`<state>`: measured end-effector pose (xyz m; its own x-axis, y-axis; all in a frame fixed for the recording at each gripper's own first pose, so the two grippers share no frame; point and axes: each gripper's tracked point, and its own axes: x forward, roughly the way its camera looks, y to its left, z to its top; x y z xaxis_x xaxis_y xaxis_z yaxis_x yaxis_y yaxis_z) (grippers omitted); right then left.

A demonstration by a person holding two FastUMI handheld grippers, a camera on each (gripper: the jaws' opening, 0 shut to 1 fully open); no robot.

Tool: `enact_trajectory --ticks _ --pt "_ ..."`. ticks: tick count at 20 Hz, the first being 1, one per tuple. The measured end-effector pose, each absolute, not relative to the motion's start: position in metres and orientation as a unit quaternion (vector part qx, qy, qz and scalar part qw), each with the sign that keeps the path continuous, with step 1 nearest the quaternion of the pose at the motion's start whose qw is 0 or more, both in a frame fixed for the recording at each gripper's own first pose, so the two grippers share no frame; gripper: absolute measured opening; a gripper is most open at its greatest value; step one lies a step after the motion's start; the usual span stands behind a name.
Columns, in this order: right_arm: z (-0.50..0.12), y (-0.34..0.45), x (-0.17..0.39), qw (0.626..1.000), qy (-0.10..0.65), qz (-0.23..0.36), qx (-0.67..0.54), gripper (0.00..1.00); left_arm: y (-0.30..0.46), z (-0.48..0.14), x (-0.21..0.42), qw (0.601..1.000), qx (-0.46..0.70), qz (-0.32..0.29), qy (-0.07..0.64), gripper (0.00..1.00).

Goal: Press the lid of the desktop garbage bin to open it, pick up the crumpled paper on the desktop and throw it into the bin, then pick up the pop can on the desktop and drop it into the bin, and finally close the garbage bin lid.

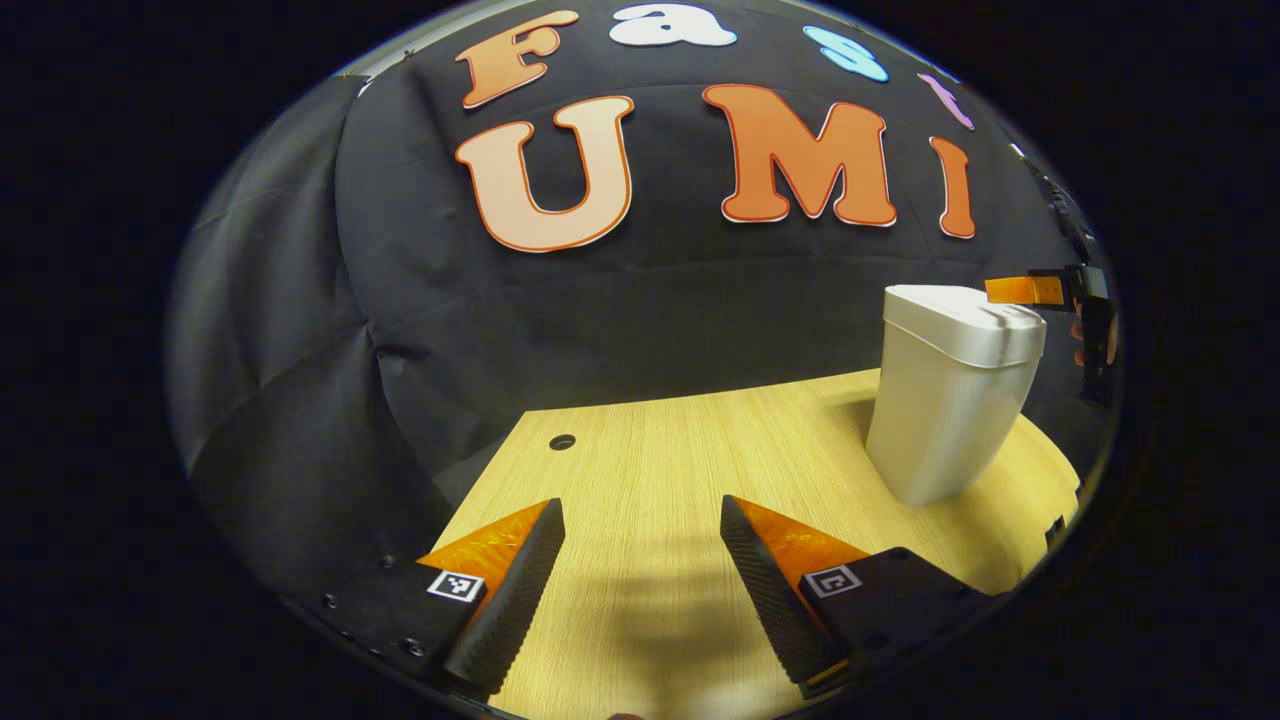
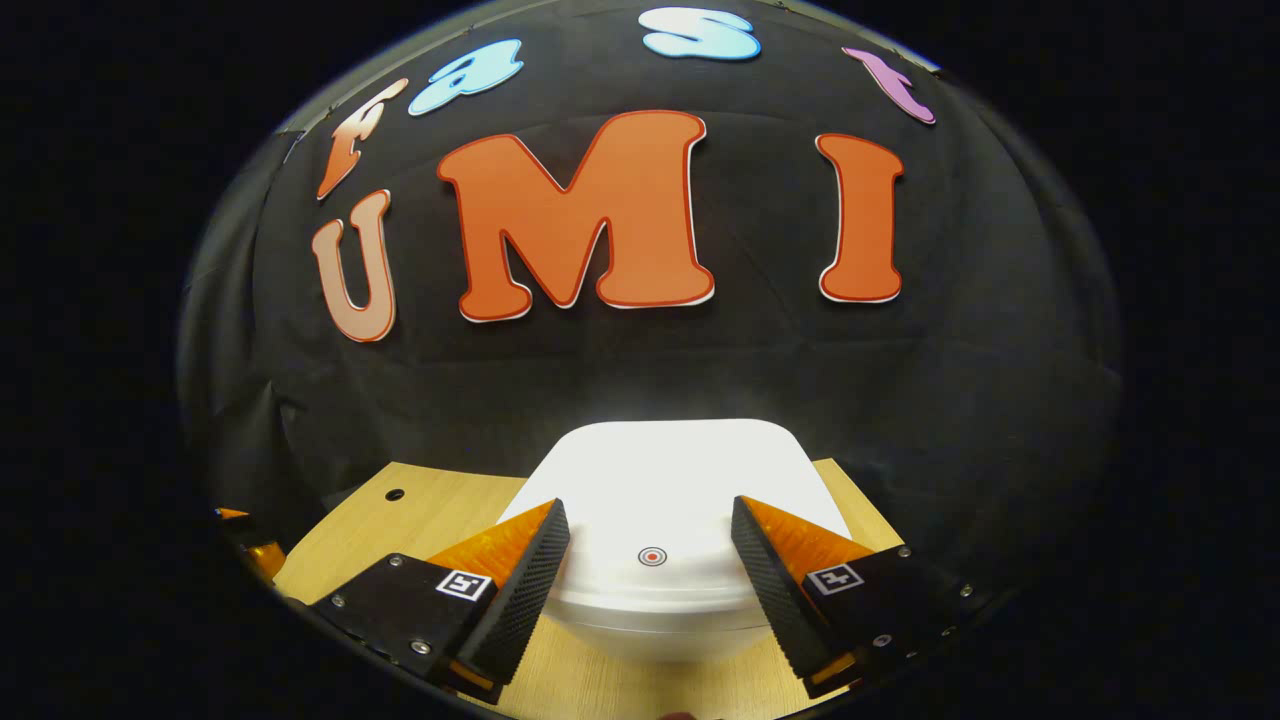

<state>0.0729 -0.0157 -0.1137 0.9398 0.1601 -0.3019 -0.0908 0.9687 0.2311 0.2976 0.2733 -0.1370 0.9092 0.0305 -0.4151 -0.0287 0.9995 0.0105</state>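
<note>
A white desktop garbage bin stands upright at the right of the wooden table, its lid down. In the right gripper view I look down on the closed lid, which has a small red ring mark near its front. My right gripper is open just above the lid, its fingers on either side of the mark. That right gripper also appears in the left gripper view, at the bin's top right. My left gripper is open over bare table, left of the bin, holding nothing.
A small round hole sits in the tabletop near its far left corner. Black cloth wall closes off the back and left. The table's left edge runs close to my left gripper.
</note>
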Motion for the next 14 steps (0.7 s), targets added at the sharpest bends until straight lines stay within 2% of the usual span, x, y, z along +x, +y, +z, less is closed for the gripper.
enact_trajectory --ticks 5,10,11,14 --pt "-0.099 -0.005 0.052 0.983 0.141 0.075 0.090 0.99 0.268 -0.134 0.303 0.979 0.007 -0.005 0.203 1.00" --pt "-0.091 0.010 0.019 0.986 0.116 0.079 0.089 0.99 0.265 -0.121 0.318 0.986 0.012 -0.011 0.165 1.00" --pt "-0.092 0.014 0.012 0.987 0.114 0.076 0.089 0.99 0.262 -0.118 0.321 0.987 0.011 -0.015 0.157 0.97" --pt "-0.098 0.023 0.000 0.986 0.115 0.075 0.098 0.99 0.260 -0.106 0.332 0.992 0.016 -0.018 0.126 1.00"
